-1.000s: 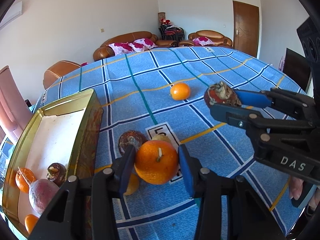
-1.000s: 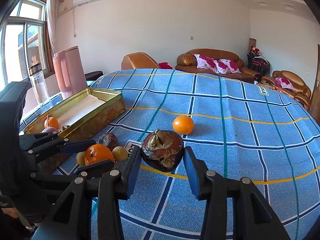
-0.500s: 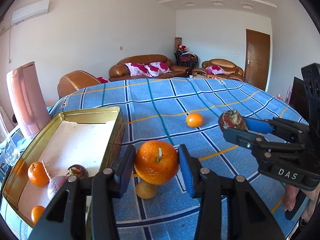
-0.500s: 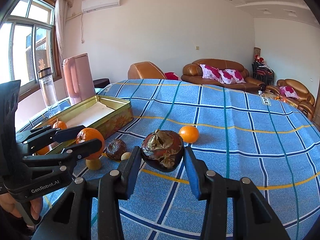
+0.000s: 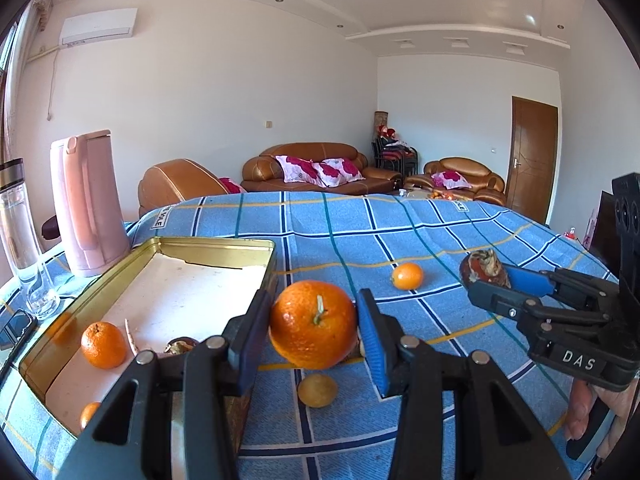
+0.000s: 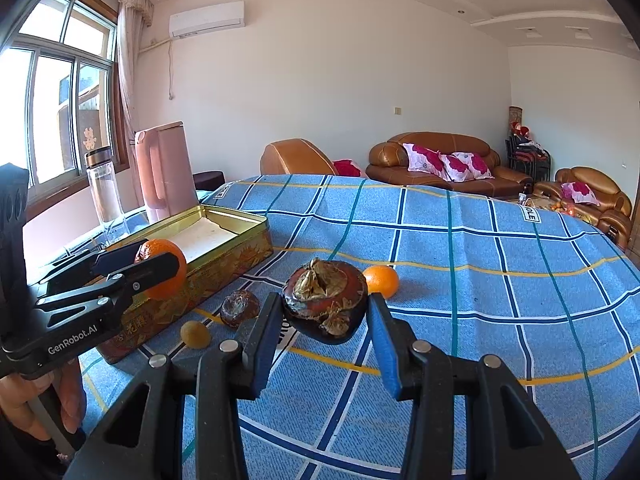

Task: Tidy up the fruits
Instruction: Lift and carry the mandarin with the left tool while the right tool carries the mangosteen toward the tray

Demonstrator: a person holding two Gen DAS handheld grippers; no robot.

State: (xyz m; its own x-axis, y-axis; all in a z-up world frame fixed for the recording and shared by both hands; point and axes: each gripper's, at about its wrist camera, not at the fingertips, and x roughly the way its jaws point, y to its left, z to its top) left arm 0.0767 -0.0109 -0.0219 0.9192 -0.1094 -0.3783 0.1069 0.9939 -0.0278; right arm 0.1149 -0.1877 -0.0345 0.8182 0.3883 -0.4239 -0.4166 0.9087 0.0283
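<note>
Left gripper fingers clamping a firm, round orange at its widest sides, above the bench beside the tin; likely light, peel slightly slippery. Right gripper fingers pinching a dark mangosteen, hard-shelled. Gold tin holding small oranges and another mangosteen.

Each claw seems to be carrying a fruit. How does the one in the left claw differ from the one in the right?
The orange in the left claw is bright and smooth with a small green stalk; the dark fruit in the right claw is brown-red and withered, capped with dry, crumpled leaves. The orange is nearly round, the dark fruit squatter. The orange is close to the gold tin; the dark fruit is farther out over the blue cloth. Both are clamped and off the table.
</note>
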